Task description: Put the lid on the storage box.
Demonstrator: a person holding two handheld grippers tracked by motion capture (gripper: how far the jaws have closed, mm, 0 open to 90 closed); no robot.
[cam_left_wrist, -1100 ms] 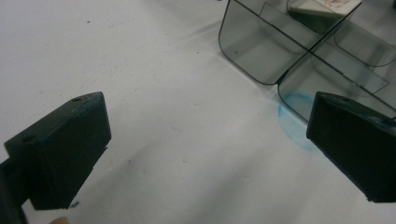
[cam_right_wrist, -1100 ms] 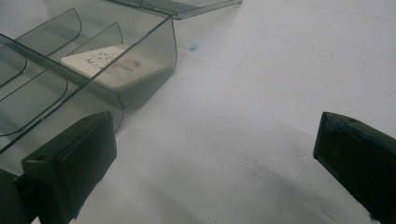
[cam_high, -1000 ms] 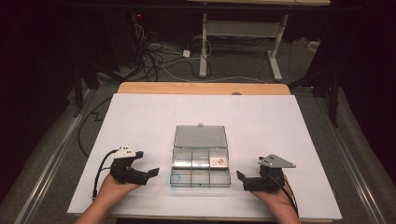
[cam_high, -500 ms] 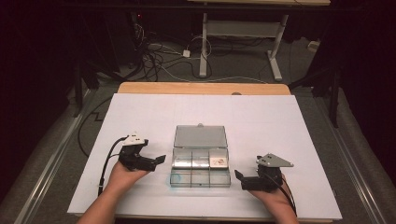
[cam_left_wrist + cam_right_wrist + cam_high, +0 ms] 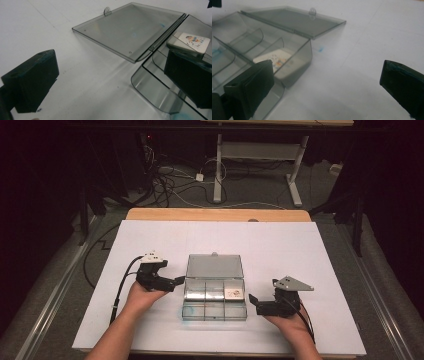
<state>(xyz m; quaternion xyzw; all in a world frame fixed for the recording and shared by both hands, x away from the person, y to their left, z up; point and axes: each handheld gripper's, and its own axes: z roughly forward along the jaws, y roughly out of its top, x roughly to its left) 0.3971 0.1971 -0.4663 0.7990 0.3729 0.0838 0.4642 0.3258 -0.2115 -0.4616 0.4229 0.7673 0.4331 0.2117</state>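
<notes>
2 tongs flank a clear plastic box (image 5: 215,292) on the white tabletop (image 5: 300,250), its lid (image 5: 214,266) flung flat behind it. The box has 6 compartments; a small white card-like piece (image 5: 233,293) lies in the back row, in the compartment toward the right tongs. The left tongs (image 5: 176,282) sit just beside the box's back-left corner, jaws wide and empty, with one jaw reaching over the box wall in the left gripper view. The right tongs (image 5: 254,301) hang near the box's right wall, also wide and empty. The piece lies nearer the right tongs, so that hand seems better placed to reach in over the wall.
</notes>
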